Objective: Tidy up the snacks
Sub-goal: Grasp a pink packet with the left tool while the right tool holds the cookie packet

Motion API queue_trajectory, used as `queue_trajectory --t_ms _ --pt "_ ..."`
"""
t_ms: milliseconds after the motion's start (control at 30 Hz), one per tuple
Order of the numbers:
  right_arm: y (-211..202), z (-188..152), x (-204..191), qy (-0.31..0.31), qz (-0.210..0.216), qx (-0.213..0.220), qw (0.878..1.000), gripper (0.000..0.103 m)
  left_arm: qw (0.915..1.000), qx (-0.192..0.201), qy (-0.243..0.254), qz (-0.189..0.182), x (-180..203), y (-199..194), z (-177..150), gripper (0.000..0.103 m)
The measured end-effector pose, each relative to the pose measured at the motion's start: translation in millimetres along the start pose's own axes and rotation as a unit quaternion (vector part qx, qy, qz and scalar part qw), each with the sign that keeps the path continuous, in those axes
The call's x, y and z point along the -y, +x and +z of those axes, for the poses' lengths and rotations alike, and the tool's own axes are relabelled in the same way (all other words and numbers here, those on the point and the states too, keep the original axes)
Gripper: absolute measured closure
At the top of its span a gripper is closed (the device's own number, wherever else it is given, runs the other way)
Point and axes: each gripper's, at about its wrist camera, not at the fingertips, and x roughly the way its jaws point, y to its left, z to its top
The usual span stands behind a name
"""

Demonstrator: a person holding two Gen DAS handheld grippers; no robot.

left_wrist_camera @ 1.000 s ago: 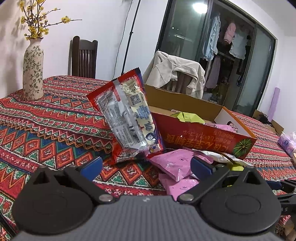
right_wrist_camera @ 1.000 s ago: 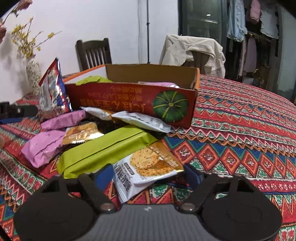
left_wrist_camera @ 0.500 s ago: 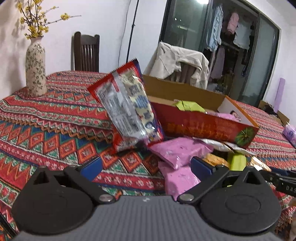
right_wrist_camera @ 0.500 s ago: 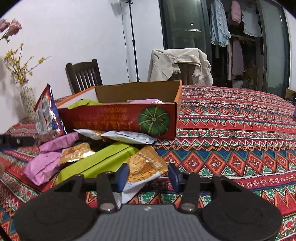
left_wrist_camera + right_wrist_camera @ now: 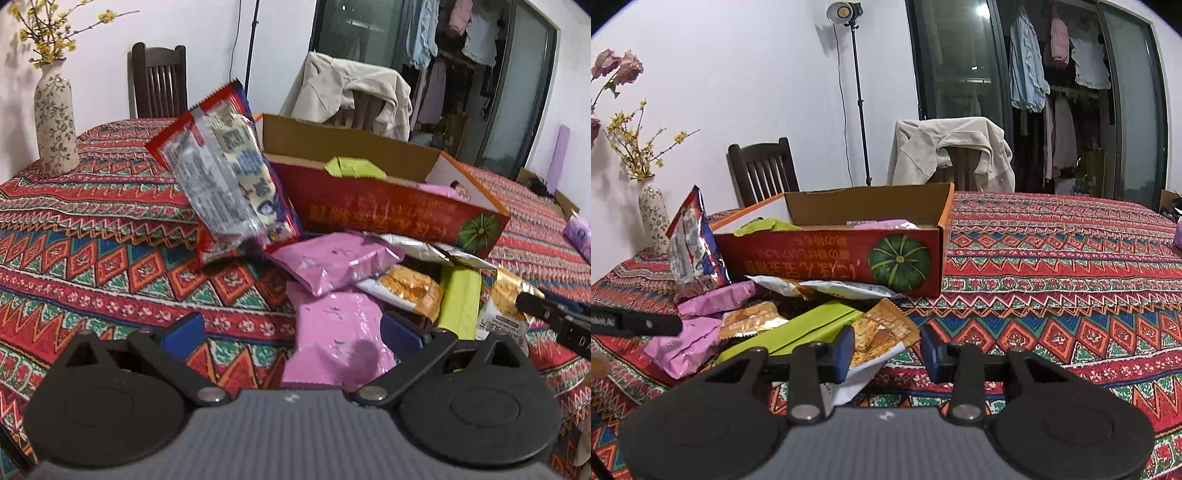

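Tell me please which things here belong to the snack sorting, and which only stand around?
Part of the job:
- red pumpkin box
- cracker packet, between the closing right gripper
- pink packets
- green packet
- red-and-blue bag
- left gripper, open

Just lying about:
- flower vase
- jacket on a chair
- lamp stand

Patterned tablecloth (image 5: 1052,258); snack packets (image 5: 332,262); box (image 5: 831,254); vase (image 5: 55,122)

Home dining room, patterned tablecloth (image 5: 1052,258), wooden chair (image 5: 762,171), flower vase (image 5: 55,122), laundry (image 5: 1028,70) behind glass doors
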Motion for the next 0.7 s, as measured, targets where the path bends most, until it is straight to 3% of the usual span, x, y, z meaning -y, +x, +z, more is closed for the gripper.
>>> queue_trajectory --t_ms 33,200,300,333,367,433,467,533,700 --pt "-0.1 0.1 0.3 0.0 0.001 0.0 1.0 0.082 1.0 -0.006 0.002 0.002 2.7 2.4 -0.9 0.0" --pt "2.2 0.8 0.9 0.003 0.003 -0.007 1.0 0.081 0.9997 -0.019 0.015 0.002 14.8 11.3 -3.8 0.0" --pt "7.4 1.1 -0.1 0.002 -0.001 -0.022 1.0 0.069 0.9992 -0.023 0.031 0.005 22.5 16.3 -5.5 0.0" --pt "9.2 0.9 -1.6 -0.001 -0.002 -0.027 1.0 0.06 0.999 -0.024 0.036 0.003 24.5 17.3 -6.3 0.003" --pt "10.9 0.7 -4.0 -0.008 -0.002 -0.032 0.999 0.047 0.9988 -0.024 0.042 0.003 26.3 18.3 -7.3 0.012" --pt "13.0 0.3 -11.7 -0.03 -0.008 -0.037 0.999 0.032 0.9984 -0.017 0.053 0.007 28.9 17.5 -8.4 0.029" --pt "14.0 0.2 -15.8 -0.041 -0.013 -0.04 0.998 0.029 0.9984 -0.013 0.054 0.004 29.0 16.4 -8.3 0.037" --pt "18.5 1.0 -22.3 -0.051 -0.021 -0.055 0.997 0.024 0.9986 -0.01 0.051 -0.005 26.9 14.8 -8.2 0.041" --pt "36.3 1.1 -28.7 -0.045 -0.018 -0.1 0.994 0.018 0.999 -0.008 0.038 -0.023 17.0 10.2 -8.4 0.042"
